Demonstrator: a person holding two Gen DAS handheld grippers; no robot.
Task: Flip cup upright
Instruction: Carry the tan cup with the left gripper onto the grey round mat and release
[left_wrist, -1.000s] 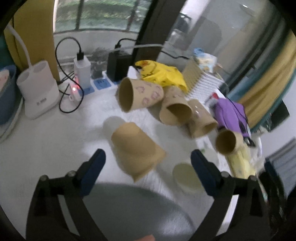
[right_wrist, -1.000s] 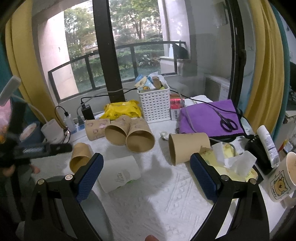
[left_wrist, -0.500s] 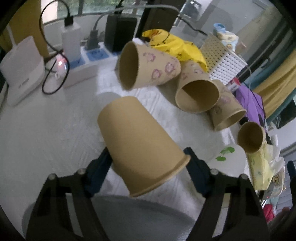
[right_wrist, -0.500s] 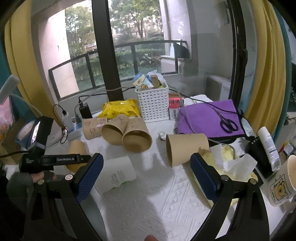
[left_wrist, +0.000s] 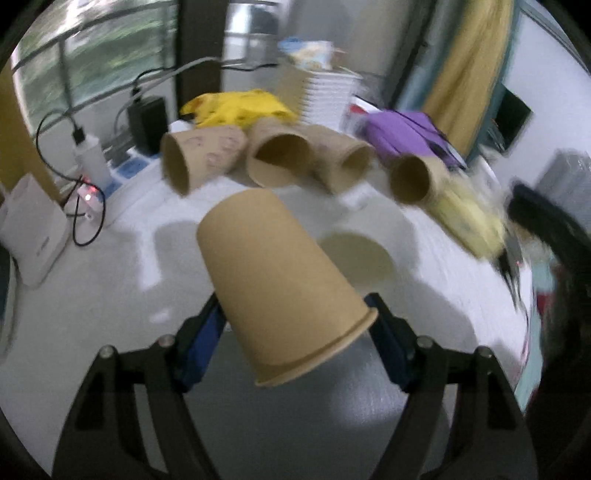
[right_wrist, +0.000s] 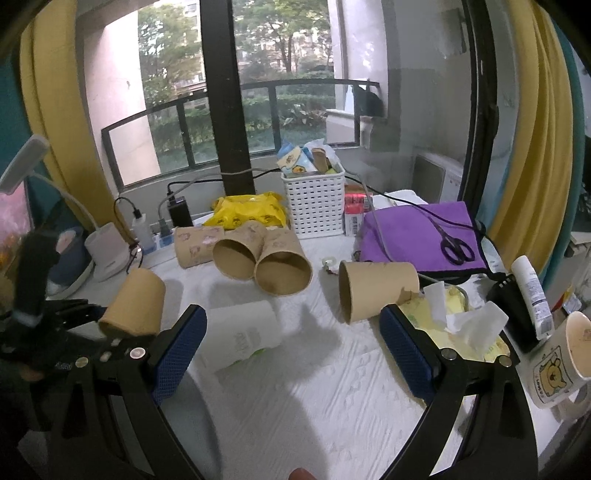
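My left gripper (left_wrist: 295, 328) is shut on a plain tan paper cup (left_wrist: 277, 280), held upside down and tilted, lifted above the white tablecloth. The same cup (right_wrist: 135, 302) shows at the left of the right wrist view, gripped near its rim. My right gripper (right_wrist: 291, 347) is open and empty above the cloth. A white paper cup (right_wrist: 240, 334) lies on its side just past its left finger. A tan cup (right_wrist: 376, 290) lies on its side near its right finger.
Three patterned tan cups (right_wrist: 255, 254) lie on their sides further back. Behind them stand a white basket (right_wrist: 316, 201), a yellow bag (right_wrist: 247, 210), chargers and cables (right_wrist: 173, 210). A purple cloth with scissors (right_wrist: 417, 232), tissues (right_wrist: 461, 317) and a bear mug (right_wrist: 561, 362) crowd the right.
My left gripper has closed on the plain tan cup and lifted it off the cloth, swinging the view rightward. The right gripper has stayed still and open.
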